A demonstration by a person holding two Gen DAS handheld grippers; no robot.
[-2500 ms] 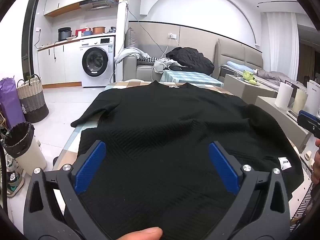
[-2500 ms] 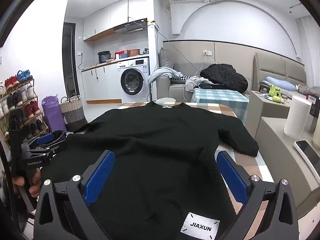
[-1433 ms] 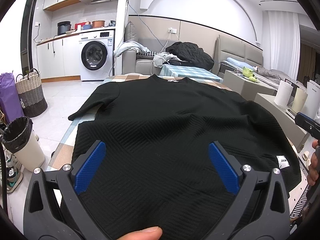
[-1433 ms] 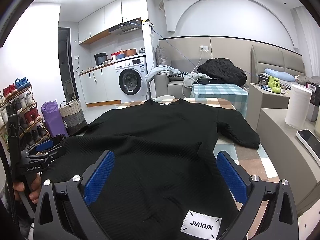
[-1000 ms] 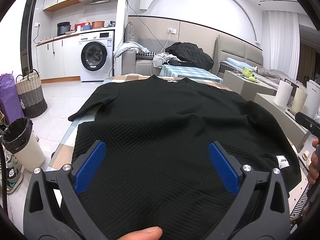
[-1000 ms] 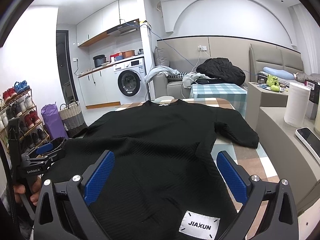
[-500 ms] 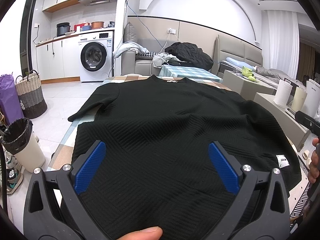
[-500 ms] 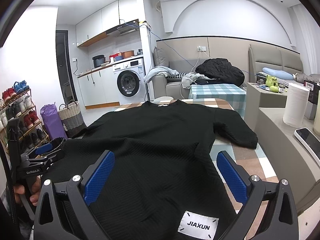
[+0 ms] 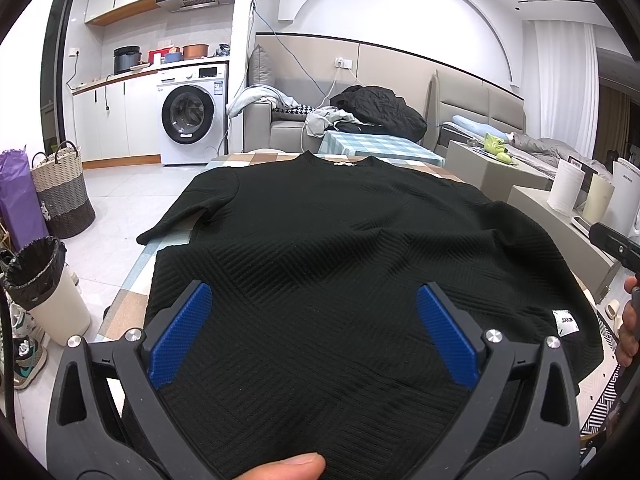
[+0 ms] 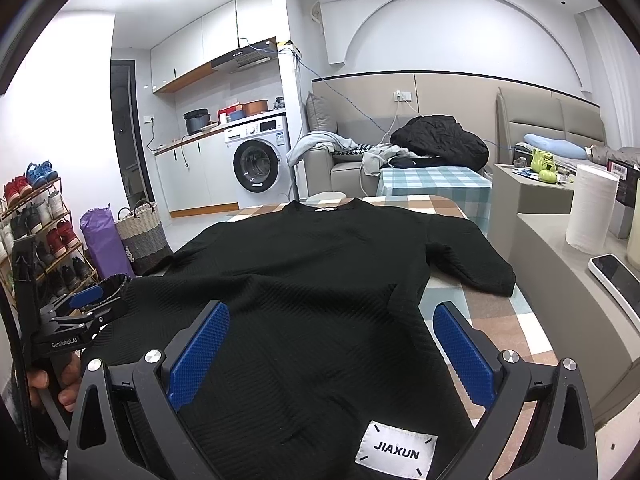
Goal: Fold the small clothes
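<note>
A black textured sweater [image 9: 328, 248] lies spread flat on a checked table, collar at the far end and hem nearest me. It also shows in the right wrist view [image 10: 320, 292], with a white JIAXUN label [image 10: 394, 450] at the hem. My left gripper [image 9: 312, 320] is open and empty above the hem's left part; it also shows in the right wrist view [image 10: 86, 308]. My right gripper [image 10: 330, 344] is open and empty above the hem's right part, over the label.
The checked table [image 10: 496, 320] shows bare beside the right sleeve [image 10: 472, 268]. A bin [image 9: 44, 284] and a basket [image 9: 60, 196] stand on the floor at left. A low counter with paper rolls [image 10: 590, 216] and a phone [image 10: 616, 276] runs along the right.
Both grippers have stayed open over the hem and shifted only slightly. The sweater has not moved.
</note>
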